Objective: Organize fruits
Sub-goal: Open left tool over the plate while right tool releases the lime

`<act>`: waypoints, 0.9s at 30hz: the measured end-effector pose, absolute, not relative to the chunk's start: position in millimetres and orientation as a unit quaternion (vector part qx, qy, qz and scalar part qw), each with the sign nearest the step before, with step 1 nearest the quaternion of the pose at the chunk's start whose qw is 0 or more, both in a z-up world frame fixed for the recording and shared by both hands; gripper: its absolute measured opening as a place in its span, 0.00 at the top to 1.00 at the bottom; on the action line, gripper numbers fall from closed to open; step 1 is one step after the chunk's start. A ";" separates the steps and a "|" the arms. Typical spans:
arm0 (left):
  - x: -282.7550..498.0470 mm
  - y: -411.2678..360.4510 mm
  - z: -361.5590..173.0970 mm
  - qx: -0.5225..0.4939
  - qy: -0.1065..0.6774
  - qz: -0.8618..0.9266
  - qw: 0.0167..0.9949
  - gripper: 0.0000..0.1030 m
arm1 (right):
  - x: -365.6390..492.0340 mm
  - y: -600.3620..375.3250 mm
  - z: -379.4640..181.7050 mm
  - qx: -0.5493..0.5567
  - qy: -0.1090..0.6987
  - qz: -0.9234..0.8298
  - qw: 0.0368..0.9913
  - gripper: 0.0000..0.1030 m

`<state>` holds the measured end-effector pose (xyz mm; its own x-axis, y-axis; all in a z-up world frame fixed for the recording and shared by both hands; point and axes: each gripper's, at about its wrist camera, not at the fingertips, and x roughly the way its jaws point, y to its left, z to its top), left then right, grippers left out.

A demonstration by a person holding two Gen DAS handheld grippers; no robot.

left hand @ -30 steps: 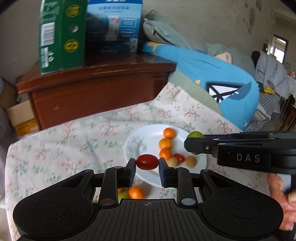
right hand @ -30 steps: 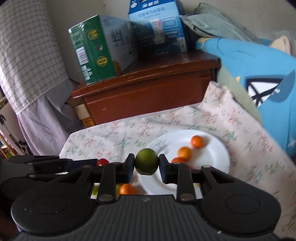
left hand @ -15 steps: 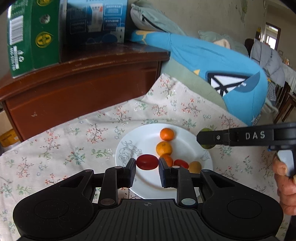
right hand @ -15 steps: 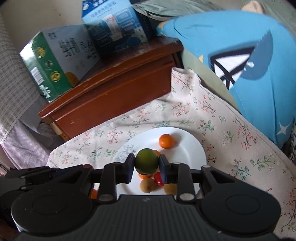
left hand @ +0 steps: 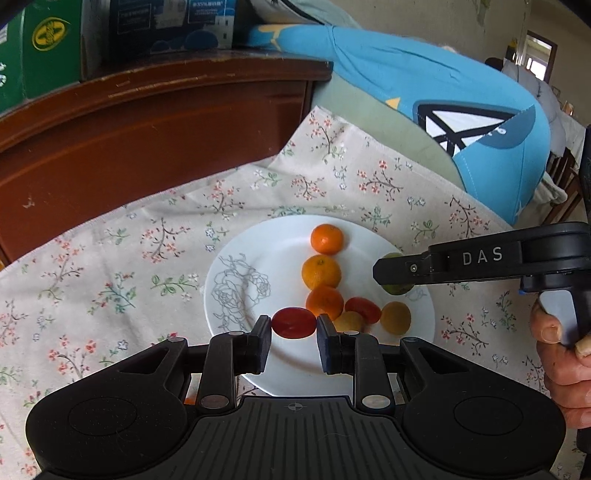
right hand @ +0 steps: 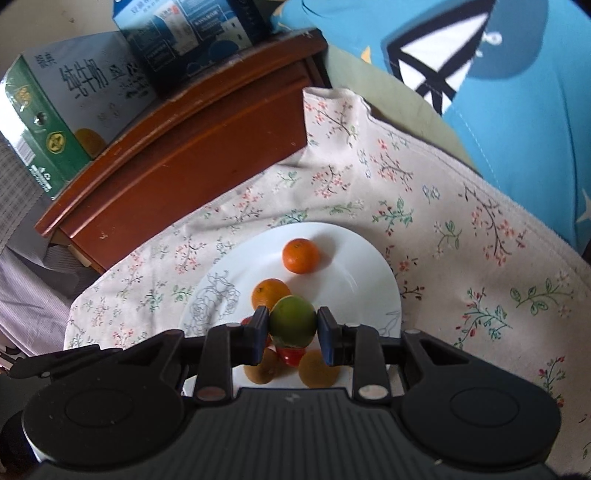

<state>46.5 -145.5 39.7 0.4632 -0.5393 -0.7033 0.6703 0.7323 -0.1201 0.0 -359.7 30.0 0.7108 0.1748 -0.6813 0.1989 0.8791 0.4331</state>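
A white plate (left hand: 258,251) with a grey rose print lies on the floral cloth. On it are three oranges (left hand: 320,272) in a row, a red tomato (left hand: 364,309) and two small brown fruits (left hand: 395,317). My left gripper (left hand: 293,328) is shut on a red cherry tomato (left hand: 293,323) above the plate's near part. My right gripper (right hand: 293,326) is shut on a green fruit (right hand: 293,320) above the plate (right hand: 354,266), over the tomato and brown fruits; in the left wrist view it reaches in from the right (left hand: 391,273).
A dark wooden cabinet (left hand: 147,125) stands behind the table with a green carton (right hand: 48,122) and a blue carton (right hand: 192,33) on top. A blue plush pillow (left hand: 443,110) lies at the right. The floral cloth (left hand: 110,258) covers the table around the plate.
Both grippers have moved closer over the plate with their fruits still held. The right gripper now hangs lower above the plate's right side.
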 end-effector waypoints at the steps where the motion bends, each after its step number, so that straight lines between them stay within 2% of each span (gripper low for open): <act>1: 47.2 -146.6 38.2 0.087 0.378 -0.355 0.850 0.77 | 0.7 -360.1 28.2 0.248 0.382 -0.008 0.890 0.73; 8: 49.2 -151.3 30.9 0.090 0.383 -0.357 0.847 0.77 | 5.5 -358.3 19.8 0.249 0.392 -0.013 0.886 0.73; 13: 49.3 -152.2 33.4 0.086 0.382 -0.360 0.847 0.73 | 7.4 -357.6 16.2 0.254 0.392 -0.019 0.884 0.69; 14: 49.3 -151.8 34.8 0.085 0.382 -0.359 0.847 0.70 | 7.3 -357.6 16.2 0.256 0.391 -0.018 0.884 0.69; 16: 49.1 -149.5 39.8 0.080 0.377 -0.358 0.851 0.53 | 6.3 -358.2 18.5 0.260 0.384 -0.017 0.886 0.69; 17: 48.7 -148.1 42.6 0.078 0.373 -0.357 0.853 0.49 | 5.9 -358.4 20.9 0.260 0.379 -0.015 0.888 0.69; 20: 48.8 -142.8 53.8 0.075 0.361 -0.352 0.861 0.46 | 4.7 -357.8 28.8 0.252 0.363 -0.013 0.897 0.69; 23: 50.7 -135.4 63.0 0.073 0.360 -0.337 0.867 0.34 | 3.7 -356.5 32.6 0.253 0.359 -0.009 0.898 0.69; 27: 50.5 -121.5 74.5 0.086 0.352 -0.314 0.877 0.27 | 1.7 -351.0 35.4 0.250 0.364 -0.001 0.897 0.69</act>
<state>50.5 -121.5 74.5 0.5540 -0.4909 -0.6724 0.6125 0.7874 -0.0702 1.7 -351.0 35.4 0.7347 0.1800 -0.6541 0.1845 0.8748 0.4480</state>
